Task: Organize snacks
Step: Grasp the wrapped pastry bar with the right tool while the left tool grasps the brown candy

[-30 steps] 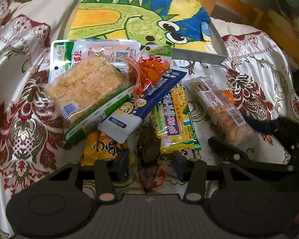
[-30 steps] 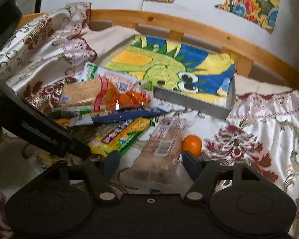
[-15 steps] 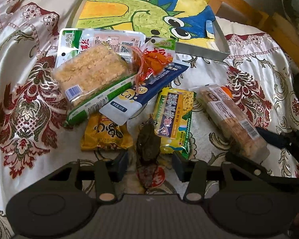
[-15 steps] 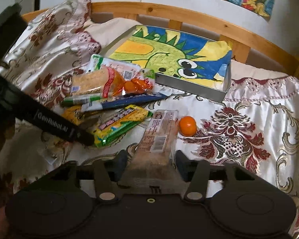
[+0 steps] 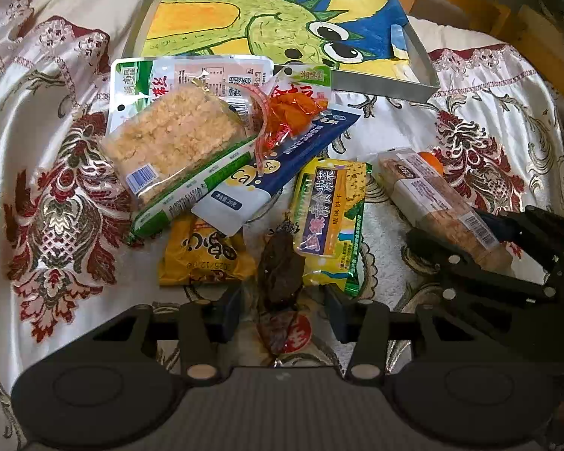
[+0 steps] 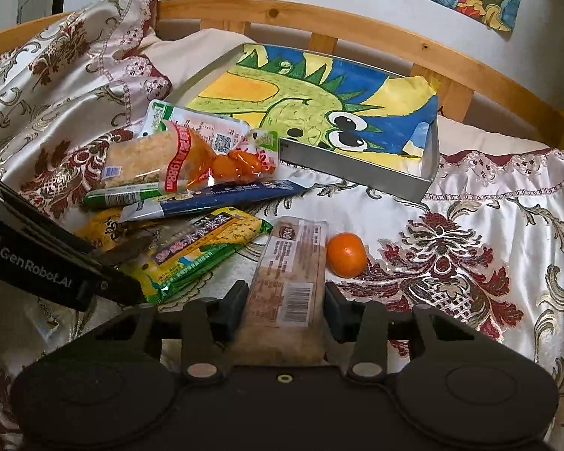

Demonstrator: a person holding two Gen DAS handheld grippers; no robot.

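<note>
A heap of snack packs lies on a patterned satin cloth. My left gripper [image 5: 282, 300] points down over a dark brown pouch [image 5: 280, 270]. The pouch lies between its jaws, which are closing a little; gaps show on both sides. My right gripper [image 6: 286, 295] is closing on a long clear biscuit pack [image 6: 293, 263], and its pads press the pack's sides. In the left wrist view the same biscuit pack [image 5: 432, 195] lies at the right. Behind the heap is a metal tray [image 6: 357, 176] lined with a dinosaur drawing.
A small orange [image 6: 346, 255] sits just right of the long pack. The heap holds a rice-crisp pack [image 5: 173, 143], a blue stick pack [image 5: 282, 161], a yellow-green biscuit pack [image 5: 331, 218] and a yellow pouch [image 5: 203, 255]. A wooden rail [image 6: 357, 26] runs behind.
My right gripper's jaws widened, then narrowed onto the long biscuit pack. My left gripper has stayed over the dark pouch.
</note>
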